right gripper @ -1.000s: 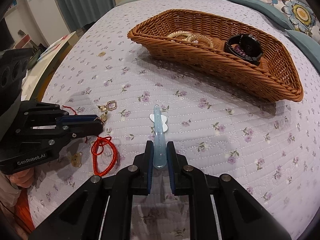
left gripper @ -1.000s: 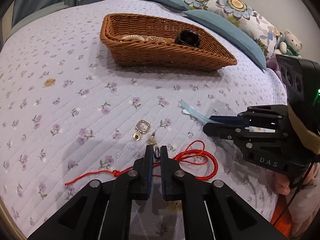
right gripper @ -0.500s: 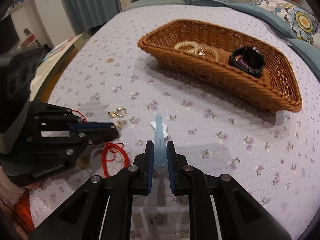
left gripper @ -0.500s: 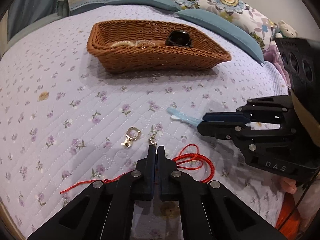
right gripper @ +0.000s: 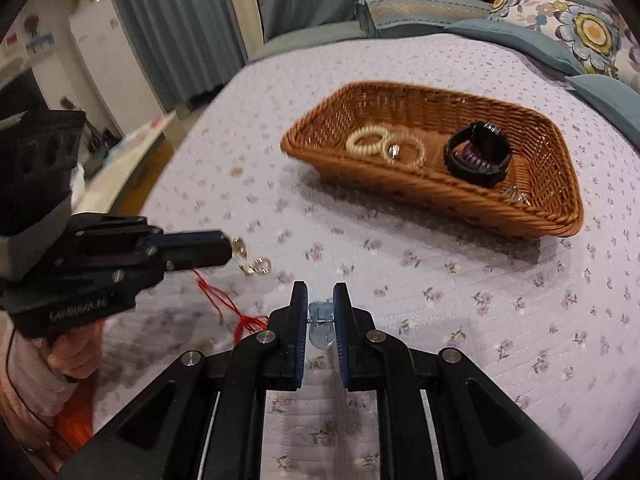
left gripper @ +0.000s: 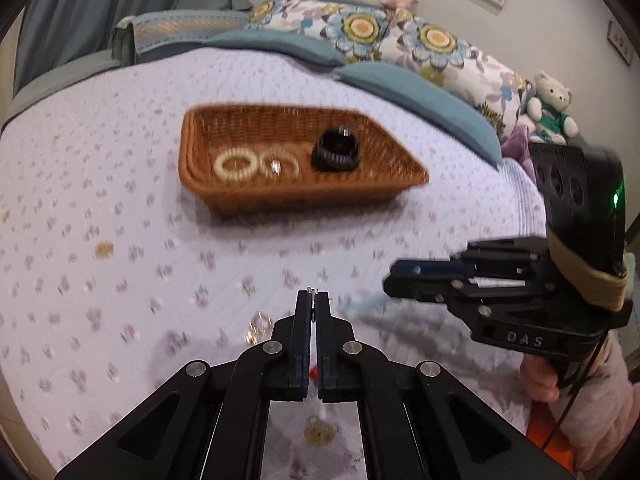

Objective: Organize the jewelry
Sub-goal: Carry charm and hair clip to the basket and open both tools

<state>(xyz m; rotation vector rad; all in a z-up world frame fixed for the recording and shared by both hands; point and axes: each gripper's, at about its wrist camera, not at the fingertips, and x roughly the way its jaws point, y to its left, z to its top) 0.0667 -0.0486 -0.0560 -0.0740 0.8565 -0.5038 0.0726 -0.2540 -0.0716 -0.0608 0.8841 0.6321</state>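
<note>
On the side of your right gripper (left gripper: 390, 280), seen from the left wrist camera at the right of the scene, you can read the raised letters "DAS" on the lower black body, near your hand. On your left gripper (right gripper: 228, 250), seen from the right wrist camera at the left of the scene, there is a line of pale lettering on the lower black body, but it is too blurred for you to read. Nothing else in either view carries legible writing.

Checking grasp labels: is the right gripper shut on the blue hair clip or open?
Shut on it: the right gripper pads press both sides of the blue hair clip.
</note>
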